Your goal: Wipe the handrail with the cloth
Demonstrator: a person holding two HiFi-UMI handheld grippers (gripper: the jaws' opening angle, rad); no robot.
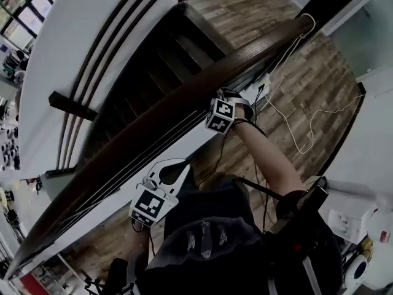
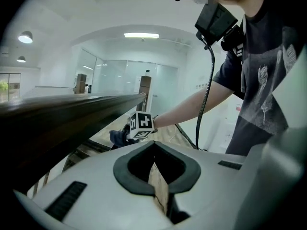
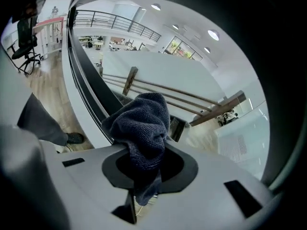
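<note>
The dark wooden handrail (image 1: 172, 112) runs diagonally from lower left to upper right over the stairwell (image 1: 153, 60), with plank floor (image 1: 319, 85) on the person's side. The right gripper (image 1: 230, 106) is at the rail's near edge, its jaws clamped on the cloth (image 3: 144, 123), a bunched dark blue knit bulging beyond the tips. The left gripper (image 1: 169, 174) sits lower along the rail, just beside it, jaws drawn nearly together and empty.

A wood-plank floor (image 1: 245, 5) lies below dark stairs (image 1: 156, 66). White walls (image 2: 201, 75), glass partitions (image 2: 112, 78) and a lit ceiling light (image 2: 141, 35) enclose the hall.
</note>
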